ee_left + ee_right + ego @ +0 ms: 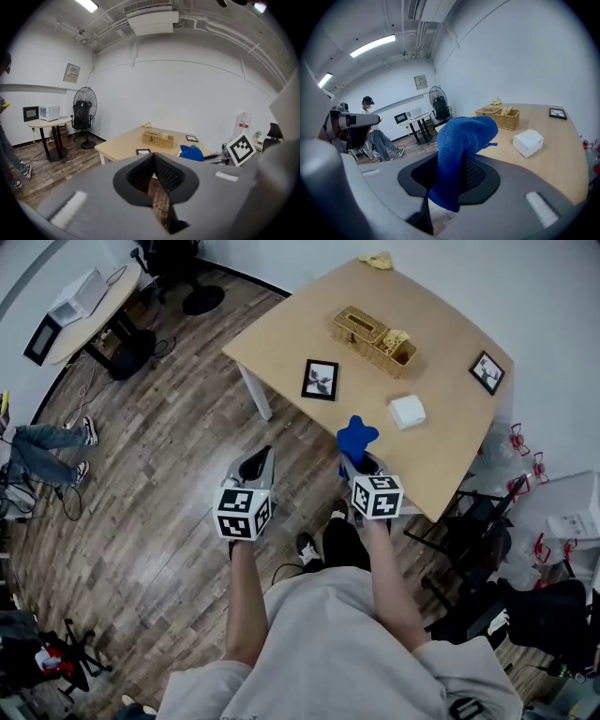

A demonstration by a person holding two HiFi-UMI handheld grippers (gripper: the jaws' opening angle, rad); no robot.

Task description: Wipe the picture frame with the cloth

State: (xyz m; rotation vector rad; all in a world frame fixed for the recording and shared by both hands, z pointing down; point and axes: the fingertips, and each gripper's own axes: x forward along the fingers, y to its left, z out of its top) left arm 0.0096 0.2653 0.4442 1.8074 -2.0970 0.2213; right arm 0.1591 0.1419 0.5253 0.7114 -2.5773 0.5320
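Note:
A black picture frame (320, 380) lies flat near the left corner of the wooden table (441, 456); in the left gripper view the frame (143, 151) shows just past the jaws. A second small frame (487, 372) lies at the table's right side. My right gripper (361, 463) hovers at the table's near edge, shut on a blue cloth (356, 437) that sticks up out of the jaws (461, 150). My left gripper (255, 468) is held over the floor, left of the table, shut with nothing in it (153, 157).
On the table stand a wicker basket (373, 337), a white box (407, 412) and a yellow rag (378, 260) at the far corner. A round side table (89, 306) stands far left, chairs and clutter (487, 531) sit right of the table, and a person (370, 126) sits in the background.

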